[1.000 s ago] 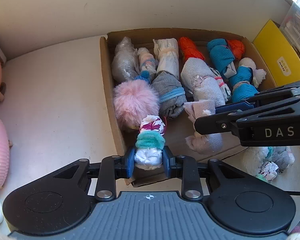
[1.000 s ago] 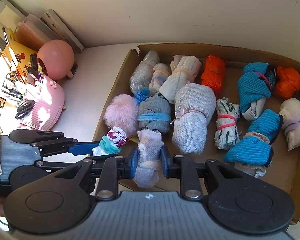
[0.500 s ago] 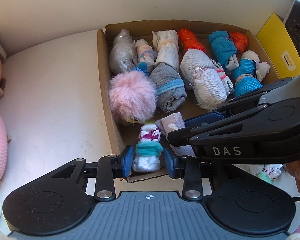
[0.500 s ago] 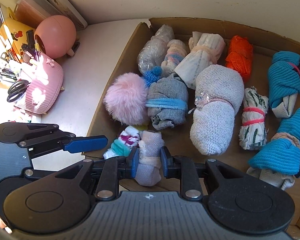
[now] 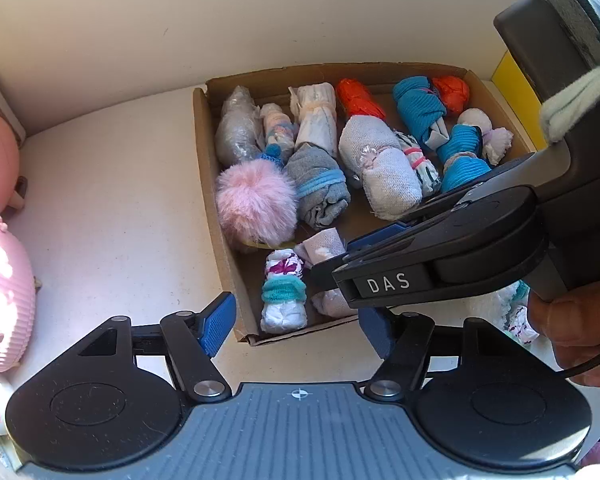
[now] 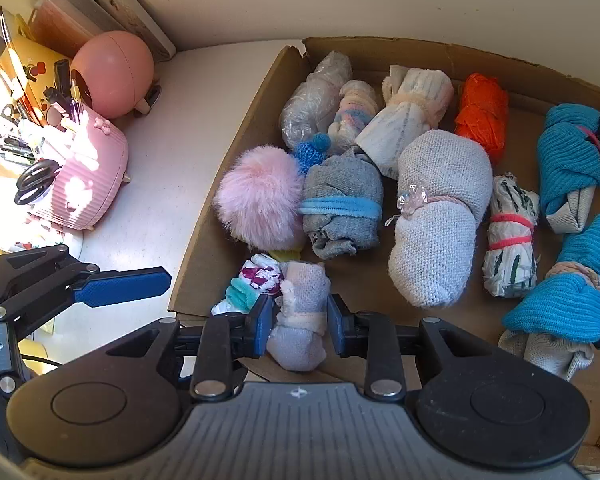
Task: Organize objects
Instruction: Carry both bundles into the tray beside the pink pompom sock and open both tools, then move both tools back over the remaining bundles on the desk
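The white sock roll with the teal band [image 5: 283,295] lies in the near left corner of the cardboard box [image 5: 204,148], free between the pads of my left gripper [image 5: 296,322], whose jaws are opening wide and touch nothing. Just beside it, touching it, the pale lilac sock roll [image 6: 300,316] sits between the pads of my right gripper [image 6: 300,326]; those jaws are opening too, and I see a thin gap on each side, so I judge the roll released onto the box floor. To finish this well, I should let both pairs of jaws spread fully before lifting, then draw each gripper straight up and back so no pad drags a roll over the low front wall. Behind them the pink pompom [image 5: 256,200] and grey roll [image 5: 318,190] leave little room.
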A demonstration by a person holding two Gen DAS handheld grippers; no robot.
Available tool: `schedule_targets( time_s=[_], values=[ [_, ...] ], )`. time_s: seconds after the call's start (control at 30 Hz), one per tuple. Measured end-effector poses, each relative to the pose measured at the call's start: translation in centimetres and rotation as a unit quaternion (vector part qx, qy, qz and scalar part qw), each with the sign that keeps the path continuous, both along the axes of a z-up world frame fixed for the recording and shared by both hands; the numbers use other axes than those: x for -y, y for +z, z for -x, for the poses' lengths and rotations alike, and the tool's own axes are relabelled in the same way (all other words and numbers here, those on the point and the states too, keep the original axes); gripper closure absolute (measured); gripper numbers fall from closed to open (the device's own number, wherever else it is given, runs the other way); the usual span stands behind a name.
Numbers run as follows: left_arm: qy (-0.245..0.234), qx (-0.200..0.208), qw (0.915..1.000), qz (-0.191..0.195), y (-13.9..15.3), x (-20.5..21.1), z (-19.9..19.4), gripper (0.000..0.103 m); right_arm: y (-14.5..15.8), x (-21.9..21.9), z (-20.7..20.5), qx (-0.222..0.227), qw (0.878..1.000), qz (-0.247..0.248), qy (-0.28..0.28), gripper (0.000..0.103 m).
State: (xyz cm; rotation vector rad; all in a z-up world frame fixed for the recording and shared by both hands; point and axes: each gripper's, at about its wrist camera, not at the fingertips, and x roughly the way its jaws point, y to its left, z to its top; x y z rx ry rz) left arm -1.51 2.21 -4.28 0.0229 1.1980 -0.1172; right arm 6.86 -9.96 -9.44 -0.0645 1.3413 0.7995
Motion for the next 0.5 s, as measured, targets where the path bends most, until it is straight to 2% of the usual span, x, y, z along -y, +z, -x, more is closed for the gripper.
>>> schedule_targets(
  time_s=[0.1, 0.23, 0.37, 0.5],
  values=[
    [0.01, 0.002, 0.9999, 0.0, 0.4, -0.6, 0.7, 0.028, 0.9, 0.4, 0.1, 0.009, 1.0, -0.004, -0.011, 0.073],
    [0.024, 0.0, 0.9997, -0.002, 0.7, -1.3, 1.7, 0.025, 3.4, 2.0, 0.9, 0.037, 0.999, -0.023, -0.03, 0.069],
    [0.035, -0.002, 0.9993, 0.01, 0.8, -1.3, 3.0, 0.024, 5.9, 6.4, 2.6, 0.069, 0.996, -0.024, -0.061, 0.067],
    [0.022, -0.01, 0.9992, 0.031, 0.6, 0.3, 3.9, 0.024, 6.3, 10.9, 5.1, 0.086, 0.99, 0.003, -0.11, 0.066]
  ],
)
